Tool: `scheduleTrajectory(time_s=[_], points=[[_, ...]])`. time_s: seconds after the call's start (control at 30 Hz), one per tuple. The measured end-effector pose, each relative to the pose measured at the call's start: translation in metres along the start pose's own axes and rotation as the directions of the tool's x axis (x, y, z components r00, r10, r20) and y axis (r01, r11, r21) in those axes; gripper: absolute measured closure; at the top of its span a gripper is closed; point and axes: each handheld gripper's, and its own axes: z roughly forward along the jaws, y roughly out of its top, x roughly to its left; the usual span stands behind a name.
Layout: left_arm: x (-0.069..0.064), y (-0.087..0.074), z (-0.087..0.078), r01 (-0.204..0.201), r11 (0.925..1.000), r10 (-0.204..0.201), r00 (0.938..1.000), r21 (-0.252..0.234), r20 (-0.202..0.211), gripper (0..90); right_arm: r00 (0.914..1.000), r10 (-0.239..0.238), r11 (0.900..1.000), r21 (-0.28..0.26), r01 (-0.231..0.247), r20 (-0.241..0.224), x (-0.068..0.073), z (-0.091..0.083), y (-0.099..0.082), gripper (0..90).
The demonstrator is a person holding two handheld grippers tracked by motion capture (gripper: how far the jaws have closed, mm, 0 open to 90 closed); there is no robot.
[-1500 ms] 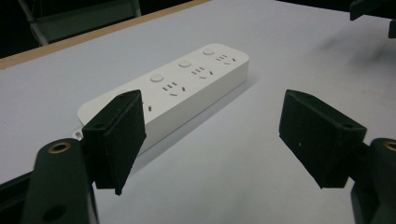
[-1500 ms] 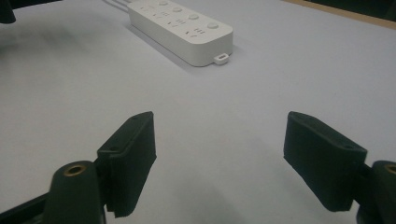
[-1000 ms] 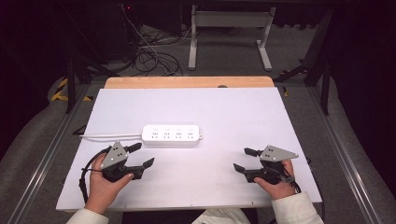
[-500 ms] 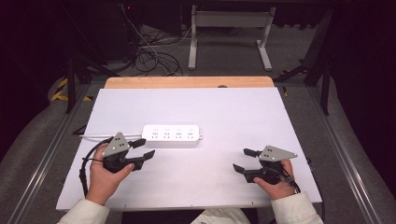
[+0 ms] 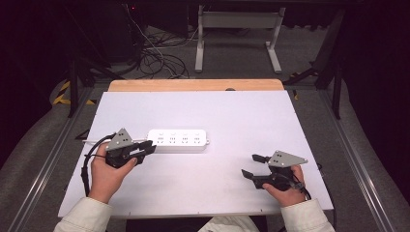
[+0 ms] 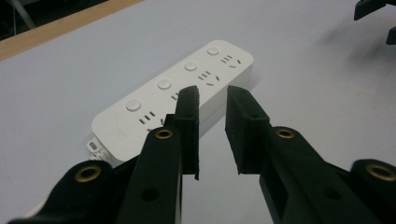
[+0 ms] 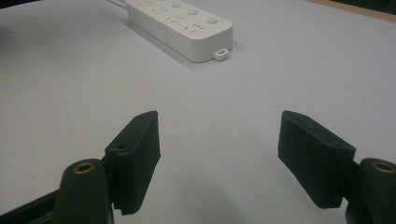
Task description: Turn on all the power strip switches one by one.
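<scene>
Counting first: one white power strip (image 5: 178, 140), two grippers, one white table (image 5: 232, 116) with a wooden strip (image 5: 193, 85) along its far edge. Strip lies flat, left of table centre, long side across the table; four round buttons and four socket groups on top, a thin white cord (image 5: 92, 141) leaving its left end. Left gripper (image 5: 147, 149) sits at the strip's left end, jaws just been closing, now a narrow gap between the pads (image 6: 189, 121). Nothing between them; in the left gripper view the strip lies beyond and below the tips, contact unclear. Right gripper (image 5: 253, 165) is well apart from the strip, near the right front of the table, jaws wide apart, holding nothing, bare table between them.
</scene>
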Motion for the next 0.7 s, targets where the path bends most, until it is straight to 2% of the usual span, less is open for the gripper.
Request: scheduleTrajectory(time_s=[0.07, 0.1, 0.13, 0.17, 0.27, 0.33, 0.4, 0.47, 0.5, 0.57, 0.6, 0.7], points=[[0.003, 0.004, 0.004, 0.021, 0.9995, -0.021, 0.9997, 0.023, -0.008, 72.8, 1.0000, 0.002, 1.0000, 0.003, -0.002, 0.003, 0.000, 0.000, 0.000, 30.5], [0.005, 0.006, 0.005, 0.042, 0.9991, -0.042, 0.9991, 0.012, 0.004, 69.5, 1.0000, 0.007, 1.0000, 0.005, -0.007, 0.005, -0.001, 0.000, 0.000, 30.6], [0.005, 0.006, 0.005, 0.042, 0.9991, -0.042, 0.9991, 0.012, 0.004, 68.3, 0.9999, 0.007, 1.0000, 0.006, -0.008, 0.007, -0.001, 0.000, 0.000, 30.9], [0.010, 0.009, 0.009, 0.060, 0.9982, -0.060, 0.9982, -0.010, 0.009, 69.2, 0.9999, 0.011, 0.9999, 0.005, -0.011, 0.007, -0.001, -0.001, 0.000, 31.3], [0.017, 0.014, 0.014, 0.101, 0.9948, -0.101, 0.9949, 0.014, -0.001, 70.8, 0.9999, 0.012, 0.9999, 0.004, -0.012, 0.007, -0.002, -0.001, 0.000, 31.5], [0.021, 0.017, 0.017, 0.118, 0.9930, -0.118, 0.9929, 0.008, -0.017, 72.4, 0.9999, 0.010, 0.9999, 0.004, -0.010, 0.006, -0.001, -0.001, 0.000, 31.7], [0.024, 0.019, 0.020, 0.135, 0.9908, -0.135, 0.9907, 0.002, -0.015, 76.5, 1.0000, 0.007, 1.0000, 0.003, -0.007, 0.004, -0.001, -0.001, 0.000, 31.9], [0.026, 0.020, 0.022, 0.130, 0.9914, -0.130, 0.9914, 0.007, -0.013, 79.3, 1.0000, 0.004, 1.0000, 0.003, -0.004, 0.004, -0.001, -0.001, 0.000, 31.9], [0.028, 0.022, 0.026, 0.124, 0.9921, -0.123, 0.9922, 0.019, -0.018, 85.7, 1.0000, 0.006, 1.0000, 0.000, -0.006, 0.004, -0.001, -0.001, 0.000, 31.8], [0.029, 0.024, 0.030, 0.104, 0.9940, -0.103, 0.9943, 0.032, -0.028, 89.7, 1.0000, 0.007, 1.0000, 0.000, -0.007, 0.001, -0.001, -0.001, 0.000, 31.8], [0.030, 0.026, 0.032, 0.095, 0.9948, -0.093, 0.9952, 0.038, -0.030, 89.8, 1.0000, 0.009, 1.0000, 0.003, -0.009, -0.001, -0.001, -0.001, 0.000, 31.8], [0.031, 0.028, 0.038, 0.106, 0.9924, -0.105, 0.9942, 0.062, -0.022, 89.9, 0.9999, 0.011, 0.9999, 0.006, -0.011, -0.002, -0.001, -0.001, 0.000, 31.8]])
